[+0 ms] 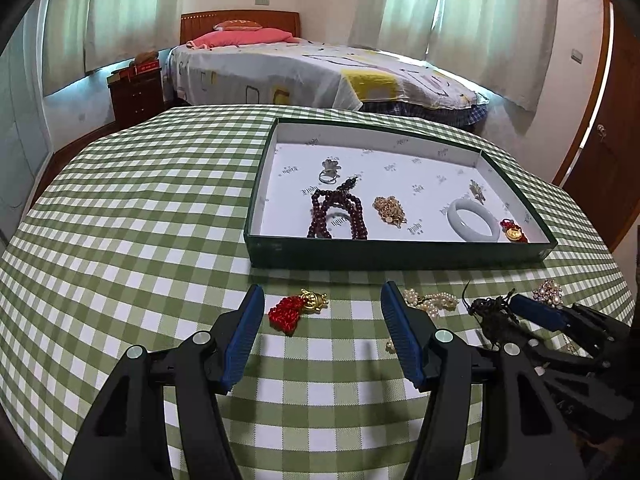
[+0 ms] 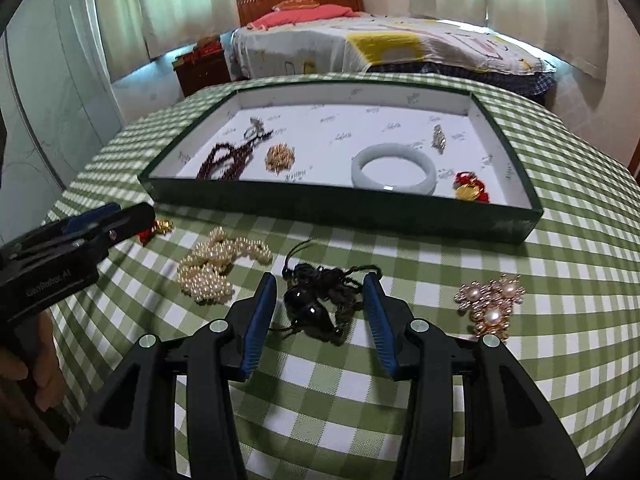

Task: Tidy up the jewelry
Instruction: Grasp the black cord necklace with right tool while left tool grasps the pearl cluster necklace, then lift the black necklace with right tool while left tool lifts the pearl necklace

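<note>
Hovering low over the green-checked worktop [image 1: 120, 208], the left gripper [image 1: 322, 336] has its jaws wide apart and holds nothing; a red-tasselled gold charm [image 1: 298, 307] lies just ahead between the fingertips, at lower centre of the left view. The right gripper [image 2: 320, 314] is also open, its blue pads either side of a black bead cord [image 2: 320, 300] at centre of the right view; contact cannot be told. Left of the cord lies a pearl strand [image 2: 216, 266], and at the right a pearl brooch [image 2: 492, 302]. Beyond them, in the upper middle of both views, sits a dark green tray [image 1: 400, 254] with a white lining. It holds a dark red bead string [image 1: 340, 216] and a ring [image 1: 328, 174] toward its left, a gold cluster [image 1: 390, 208] at centre, and a white bangle [image 1: 474, 220], a small brooch [image 1: 477, 190] and a second red-and-gold charm [image 1: 513, 232] toward its right
</note>
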A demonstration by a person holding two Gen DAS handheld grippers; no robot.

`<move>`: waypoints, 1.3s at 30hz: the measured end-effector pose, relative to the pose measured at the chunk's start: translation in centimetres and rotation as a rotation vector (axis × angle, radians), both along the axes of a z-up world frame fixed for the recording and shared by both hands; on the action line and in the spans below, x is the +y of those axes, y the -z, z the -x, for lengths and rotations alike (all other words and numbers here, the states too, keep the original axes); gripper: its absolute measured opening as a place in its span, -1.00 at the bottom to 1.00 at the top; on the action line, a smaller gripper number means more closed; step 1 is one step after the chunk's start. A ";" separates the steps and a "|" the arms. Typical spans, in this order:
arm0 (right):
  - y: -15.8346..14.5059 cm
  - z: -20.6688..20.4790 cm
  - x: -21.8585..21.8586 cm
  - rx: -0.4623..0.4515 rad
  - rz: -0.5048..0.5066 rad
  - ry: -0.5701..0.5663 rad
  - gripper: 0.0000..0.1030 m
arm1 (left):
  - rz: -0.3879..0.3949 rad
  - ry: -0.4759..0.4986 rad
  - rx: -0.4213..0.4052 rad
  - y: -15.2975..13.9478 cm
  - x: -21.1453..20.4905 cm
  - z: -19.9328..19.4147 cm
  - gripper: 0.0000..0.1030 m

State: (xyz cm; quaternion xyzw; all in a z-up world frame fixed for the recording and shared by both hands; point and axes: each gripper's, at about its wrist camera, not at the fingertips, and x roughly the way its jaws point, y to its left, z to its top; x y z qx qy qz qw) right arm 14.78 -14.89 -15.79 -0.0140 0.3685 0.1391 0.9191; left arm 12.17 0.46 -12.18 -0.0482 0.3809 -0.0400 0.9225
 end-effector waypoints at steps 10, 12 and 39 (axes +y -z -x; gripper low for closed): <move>0.0 0.2 -1.1 -0.001 0.004 0.010 -0.55 | 0.005 0.029 0.011 0.4 -1.2 0.1 0.15; -0.1 0.4 -1.4 -0.006 -0.001 0.019 -0.57 | 0.006 0.038 0.013 0.4 -1.5 0.2 0.15; -0.2 0.6 -3.0 -0.008 -0.044 0.031 -0.60 | -0.003 0.149 0.064 2.4 -5.6 -1.2 -0.58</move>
